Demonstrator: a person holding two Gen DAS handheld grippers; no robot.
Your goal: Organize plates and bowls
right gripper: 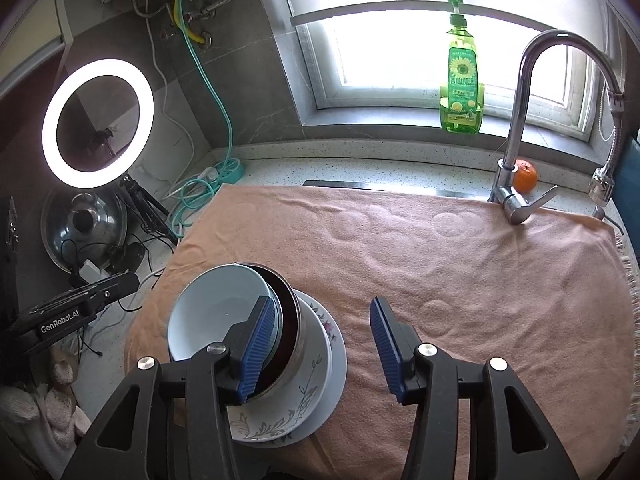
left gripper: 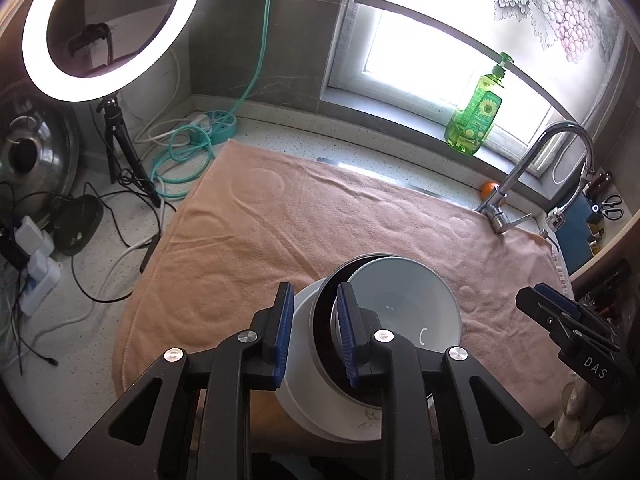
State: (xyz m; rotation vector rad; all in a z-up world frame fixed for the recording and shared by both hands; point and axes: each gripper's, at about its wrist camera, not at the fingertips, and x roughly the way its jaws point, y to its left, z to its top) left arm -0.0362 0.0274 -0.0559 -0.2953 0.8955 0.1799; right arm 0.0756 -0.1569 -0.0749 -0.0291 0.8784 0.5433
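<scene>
So the stack sat on the towel (right gripper: 460, 264): pale bowl (right gripper: 212, 312) tilted inside a steel bowl (right gripper: 298, 340), on floral plates (right gripper: 316, 392). Left gripper (left gripper: 316, 332) hung over the stack's rim, jaws parted, not pinching anything. Right gripper (right gripper: 320, 348) was wide apart, empty, beside the stack.

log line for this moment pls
stack: pale bowl in metal bowl on floral plates | towel | left gripper open | right gripper open, empty

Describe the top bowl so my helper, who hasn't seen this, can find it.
On the peach towel by the faucet stands one stack of dishes. The pale blue bowl sits tilted on top, inside a dark metal bowl; the floral plates lie beneath.
</scene>
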